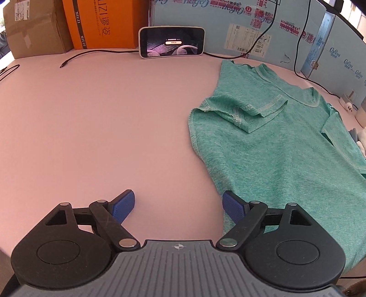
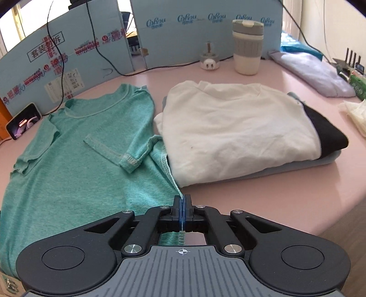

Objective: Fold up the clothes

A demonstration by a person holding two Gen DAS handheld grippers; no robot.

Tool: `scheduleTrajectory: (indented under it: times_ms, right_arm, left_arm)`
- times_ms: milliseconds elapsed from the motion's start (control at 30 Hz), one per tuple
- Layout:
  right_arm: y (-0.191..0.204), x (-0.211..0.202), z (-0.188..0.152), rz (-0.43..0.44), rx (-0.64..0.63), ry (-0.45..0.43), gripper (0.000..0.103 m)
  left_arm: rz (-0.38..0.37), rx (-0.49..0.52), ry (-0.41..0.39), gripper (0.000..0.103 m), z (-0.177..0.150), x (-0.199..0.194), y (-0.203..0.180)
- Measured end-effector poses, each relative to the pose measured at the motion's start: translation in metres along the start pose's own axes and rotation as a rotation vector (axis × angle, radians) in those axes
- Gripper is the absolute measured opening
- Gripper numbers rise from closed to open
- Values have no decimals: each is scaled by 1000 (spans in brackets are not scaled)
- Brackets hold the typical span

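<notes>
My right gripper (image 2: 182, 205) pinches the green T-shirt (image 2: 75, 164)'s side hem on the pink table (image 1: 91, 125), my left gripper (image 1: 178, 205) spread beside its other edge; thin hem could slip, or drag the folded white stack (image 2: 231, 128).

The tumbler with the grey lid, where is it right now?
In the right wrist view the tumbler stands upright at the table's far edge, behind the white folded shirt.

Ahead of you: phone (image 1: 172, 42) propped against blue board (image 1: 228, 20), orange box (image 1: 103, 22) beside brown carton (image 1: 34, 27), loose cable (image 1: 91, 53) on pink table (image 1: 91, 114), lidded cup (image 2: 247, 46) near white plug (image 2: 209, 61).
</notes>
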State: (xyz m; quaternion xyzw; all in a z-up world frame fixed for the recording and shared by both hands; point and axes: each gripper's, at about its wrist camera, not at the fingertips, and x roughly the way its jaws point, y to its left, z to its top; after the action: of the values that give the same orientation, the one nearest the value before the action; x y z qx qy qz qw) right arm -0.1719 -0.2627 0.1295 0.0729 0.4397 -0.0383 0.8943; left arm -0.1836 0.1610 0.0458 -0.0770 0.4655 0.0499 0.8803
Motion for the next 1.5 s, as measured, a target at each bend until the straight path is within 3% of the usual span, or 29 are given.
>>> scheduleTrajectory:
  times_ms: [167,333,467,600,667,800,867,933,1000,1100,1267,1333,1367,1433,1500]
  right_arm:
    - [-9,-7,6,-49,-3,-25,1]
    - [-24,14,-2,-74,48,27,4]
    - [-28,16,-5,-119,49,31,29]
    - [-26,5,-5,-178,38,9,53]
    - [-24,-1,-5,-202,31,-7,55]
    - [-20,-14,-5,-247,19,-38,55]
    - [-15,-24,-1,-189,43,-74,55]
    - [-4,-28,1,-94,46,-86,55]
    - [18,-23,-2,-1,-6,-67,55]
    - [60,-6,-14,104,-132,-16,55]
    - [115,5,-28,223,-309,11,55]
    - [127,7,-22,248,-338,3,55]
    - [134,8,-19,261,-353,-1,55]
    - [143,13,-9,290,-352,-2,55]
    - [153,17,3,332,-343,-16,55]
  left_arm:
    - [14,39,12,86,-1,2,-4]
    - [24,47,20,86,-4,-1,-5]
    - [38,39,29,86,-7,-4,-2]
    - [99,30,41,86,-10,-10,5]
    - [107,24,38,85,-9,-15,9]
    - [7,-1,-19,83,-6,-29,10]
    - [-51,-9,-27,82,-5,-29,4]
    - [-90,6,-11,68,-7,-22,-7]
    - [-108,30,4,40,-11,-16,-17]
    - [-137,54,-16,28,-11,-16,-27]
    - [-143,194,-90,30,-10,-39,-53]
    - [-174,290,-48,52,-11,-37,-70]
    - [-198,318,-14,57,-13,-31,-77]
    - [-245,363,41,54,-17,-22,-89]
    - [-286,373,37,54,-20,-26,-94]
